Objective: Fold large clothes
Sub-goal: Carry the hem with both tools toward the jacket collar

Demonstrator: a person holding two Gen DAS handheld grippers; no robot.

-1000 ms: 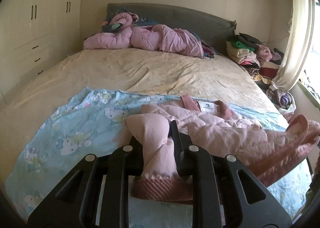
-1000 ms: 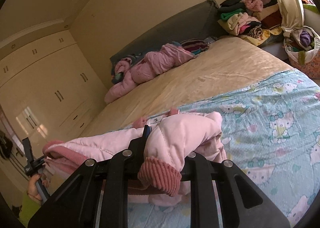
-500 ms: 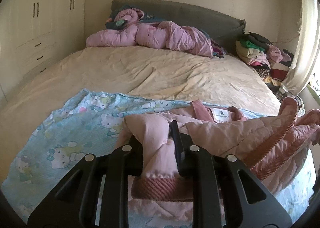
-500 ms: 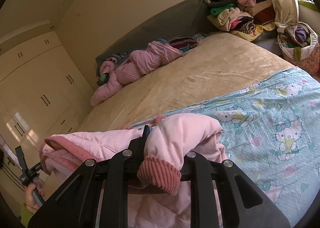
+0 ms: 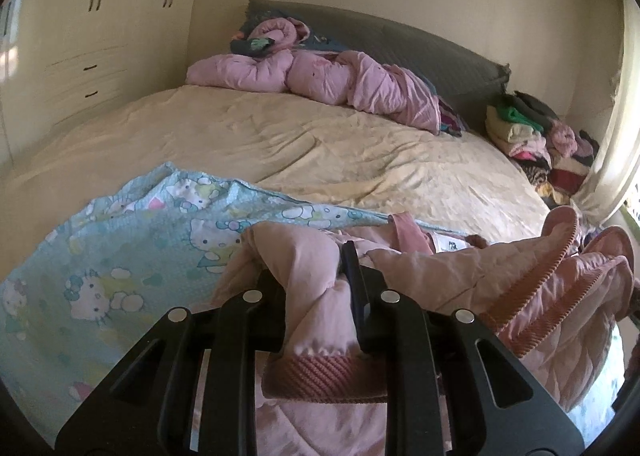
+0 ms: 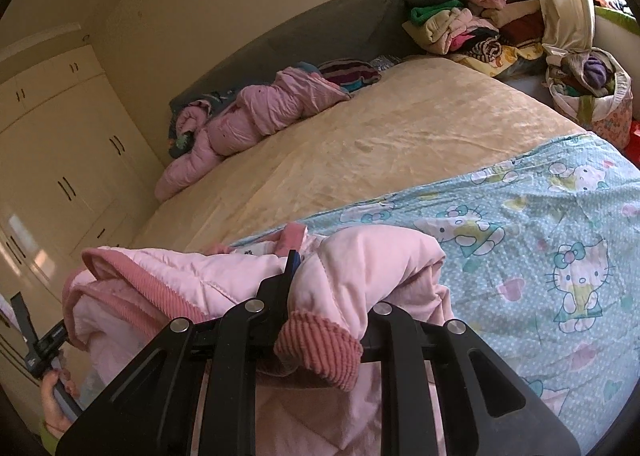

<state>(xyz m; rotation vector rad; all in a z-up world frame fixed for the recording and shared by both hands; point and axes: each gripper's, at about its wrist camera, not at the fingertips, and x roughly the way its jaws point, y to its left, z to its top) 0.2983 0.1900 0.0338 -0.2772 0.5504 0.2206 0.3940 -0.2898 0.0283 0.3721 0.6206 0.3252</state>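
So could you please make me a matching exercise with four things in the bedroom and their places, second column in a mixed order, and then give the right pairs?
Things:
1. pink jacket
2. cartoon sheet
3. folded clothes
4. bag

Places:
A. on the floor beside the bed, full of clothes
B. stacked beside the headboard
C. spread over the near part of the bed
D. held at its cuffs by both grippers

Pairs: 1-D, 2-C, 3-B, 4-A

The left gripper and the right gripper each have their jaws shut on a sleeve.
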